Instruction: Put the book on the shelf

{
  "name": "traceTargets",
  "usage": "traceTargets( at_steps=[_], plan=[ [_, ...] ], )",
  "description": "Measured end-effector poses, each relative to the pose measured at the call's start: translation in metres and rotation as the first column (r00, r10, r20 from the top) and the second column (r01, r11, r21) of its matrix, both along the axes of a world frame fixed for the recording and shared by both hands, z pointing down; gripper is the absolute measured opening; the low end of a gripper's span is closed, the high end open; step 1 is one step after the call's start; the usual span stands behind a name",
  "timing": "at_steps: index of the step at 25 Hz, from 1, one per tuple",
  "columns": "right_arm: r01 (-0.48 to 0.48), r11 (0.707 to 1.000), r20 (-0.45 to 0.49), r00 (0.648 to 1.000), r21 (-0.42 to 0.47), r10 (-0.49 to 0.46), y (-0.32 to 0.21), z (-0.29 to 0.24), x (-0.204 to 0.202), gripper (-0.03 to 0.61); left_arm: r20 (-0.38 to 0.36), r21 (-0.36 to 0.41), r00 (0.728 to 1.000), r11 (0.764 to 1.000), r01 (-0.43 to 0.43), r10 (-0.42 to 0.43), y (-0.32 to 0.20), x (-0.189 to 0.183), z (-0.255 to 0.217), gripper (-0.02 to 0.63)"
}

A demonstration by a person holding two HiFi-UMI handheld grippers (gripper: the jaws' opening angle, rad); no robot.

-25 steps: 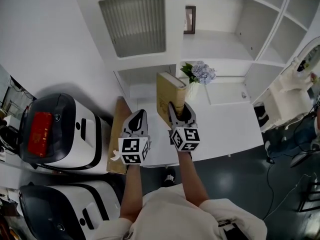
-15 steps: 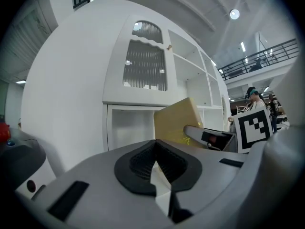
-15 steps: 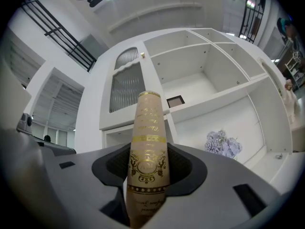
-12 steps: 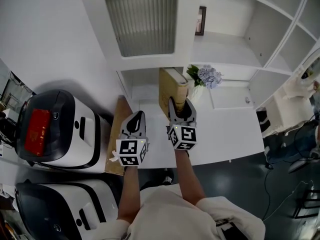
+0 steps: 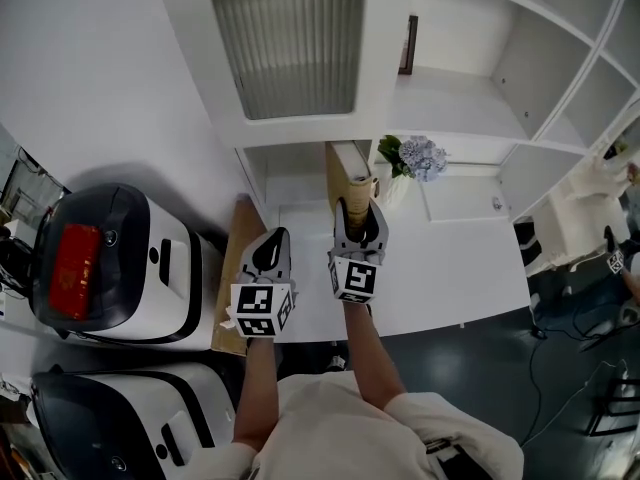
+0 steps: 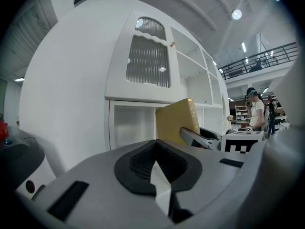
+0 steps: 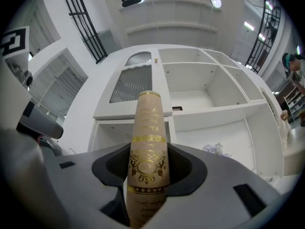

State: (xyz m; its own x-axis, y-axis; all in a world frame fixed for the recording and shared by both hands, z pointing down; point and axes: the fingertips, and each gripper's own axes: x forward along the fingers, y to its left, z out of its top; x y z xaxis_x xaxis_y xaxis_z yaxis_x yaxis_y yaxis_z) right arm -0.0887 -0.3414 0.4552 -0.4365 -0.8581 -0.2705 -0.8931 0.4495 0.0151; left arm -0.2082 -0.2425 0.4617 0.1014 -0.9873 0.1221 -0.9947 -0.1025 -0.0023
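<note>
A tan hardcover book (image 5: 343,175) with a gold-printed spine (image 7: 147,147) stands upright, its spine clamped between the jaws of my right gripper (image 5: 358,210). Its top edge reaches the front of the low open compartment (image 5: 292,171) of the white shelf unit (image 5: 285,48). My left gripper (image 5: 274,238) hovers just left of it with nothing in it, and its dark pads (image 6: 143,163) meet. In the left gripper view the book's yellow cover (image 6: 177,120) shows ahead to the right, with the right gripper (image 6: 209,138) behind it.
A white table (image 5: 460,268) lies below the grippers, with a vase of pale blue flowers (image 5: 415,156) right of the book. A wooden board (image 5: 236,268) leans at the table's left edge. Two white machines (image 5: 105,258) stand at far left. Open white shelves (image 5: 500,78) extend to the right.
The right gripper has carried the book a little farther toward the cabinet's low compartment. The left gripper has kept its place beside it, still shut.
</note>
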Motion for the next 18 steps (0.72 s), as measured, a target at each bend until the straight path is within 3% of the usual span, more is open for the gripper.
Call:
traceTargets(
  at_steps=[4,8,18],
  plan=[
    [-0.013,1.000,-0.018,1.000,-0.011,0.013,-0.010,0.006,-0.008,0.221,-0.005,-0.010,1.000,1.000,-0.001,0.001,-0.004,-0.003,0.003,0.017],
    [-0.017,0.995,-0.048,0.999,-0.099,0.012,-0.020,0.026,-0.012,0.224,-0.008,-0.019,1.000,1.000,-0.013,0.013,-0.007,0.000,0.005,0.017],
    [-0.056,0.979,-0.085,0.996,-0.197,0.040,-0.028,0.030,-0.020,0.225,-0.027,-0.012,1.000,1.000,-0.013,0.013,0.005,0.001,0.010,0.017]
  ],
)
